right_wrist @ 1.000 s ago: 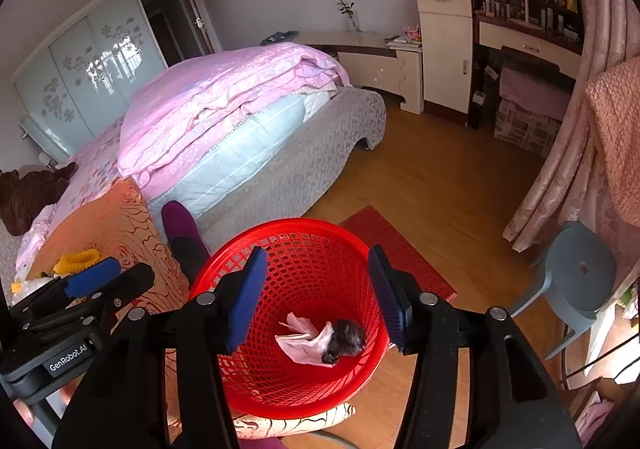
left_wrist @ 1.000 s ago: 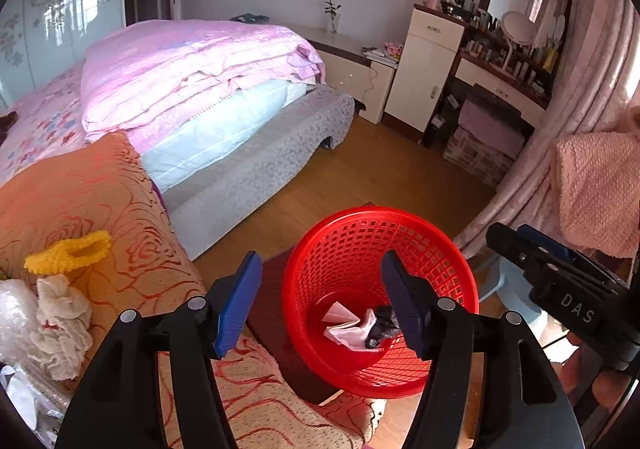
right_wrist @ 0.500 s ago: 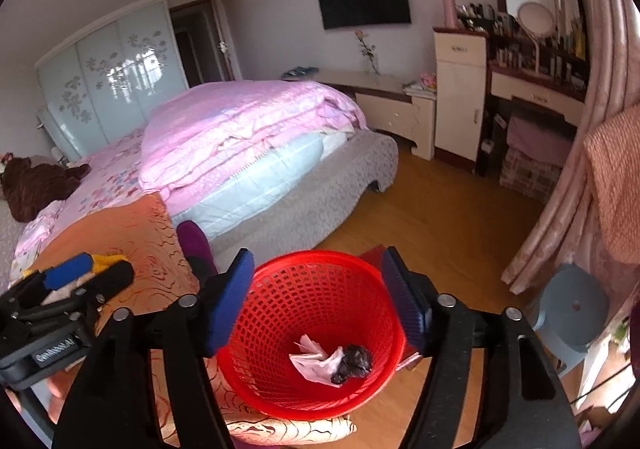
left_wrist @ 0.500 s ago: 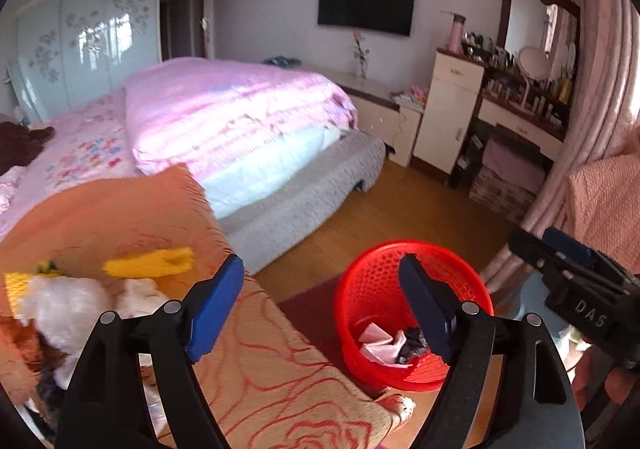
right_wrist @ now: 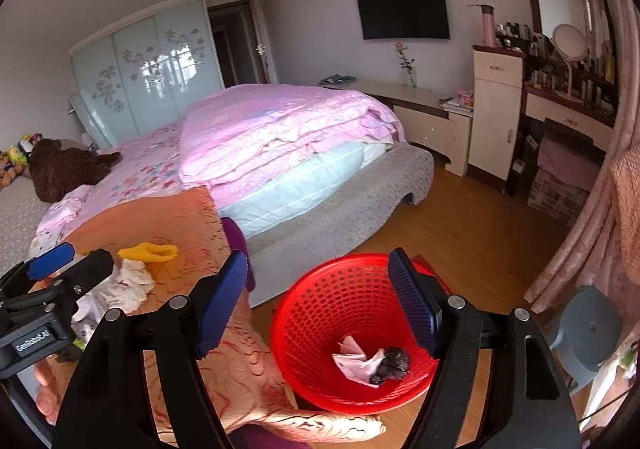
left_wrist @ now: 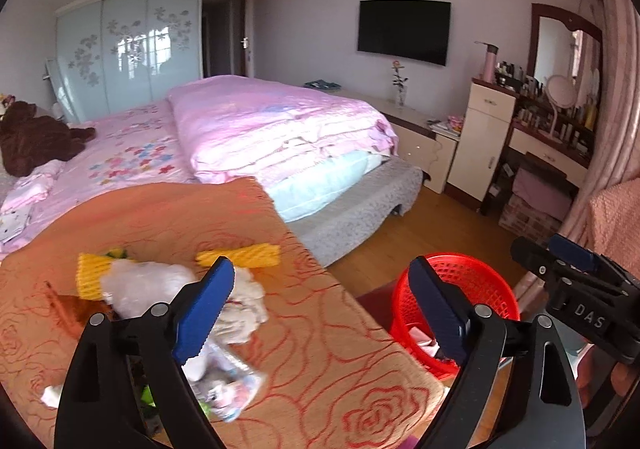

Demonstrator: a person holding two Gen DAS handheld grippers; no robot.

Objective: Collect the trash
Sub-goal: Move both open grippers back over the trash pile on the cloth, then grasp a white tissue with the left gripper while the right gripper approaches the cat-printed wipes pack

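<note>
A red mesh basket (right_wrist: 352, 333) stands on the floor by an orange rose-patterned cloth (left_wrist: 320, 349); it holds a pink paper scrap (right_wrist: 354, 359) and a dark wad (right_wrist: 394, 363). The basket also shows in the left wrist view (left_wrist: 480, 289). On the cloth lie yellow foam netting (left_wrist: 240, 255), white crumpled tissue (left_wrist: 248, 305), a clear plastic bag (left_wrist: 140, 285) and printed wrappers (left_wrist: 228, 389). My left gripper (left_wrist: 320, 313) is open and empty above the cloth, beside the trash pile. My right gripper (right_wrist: 318, 301) is open and empty above the basket's left rim.
A bed with a pink quilt (left_wrist: 272, 125) fills the middle. A dresser with a mirror (left_wrist: 560, 121) and a white cabinet (left_wrist: 480, 137) stand at right. A grey stool (right_wrist: 592, 329) and pink curtain (right_wrist: 592, 233) are near the basket. Wooden floor (right_wrist: 472, 233) lies between.
Both grippers have lifted and tilted up. The left one swung left from over the basket to over the cloth with the trash pile. Both stayed open.
</note>
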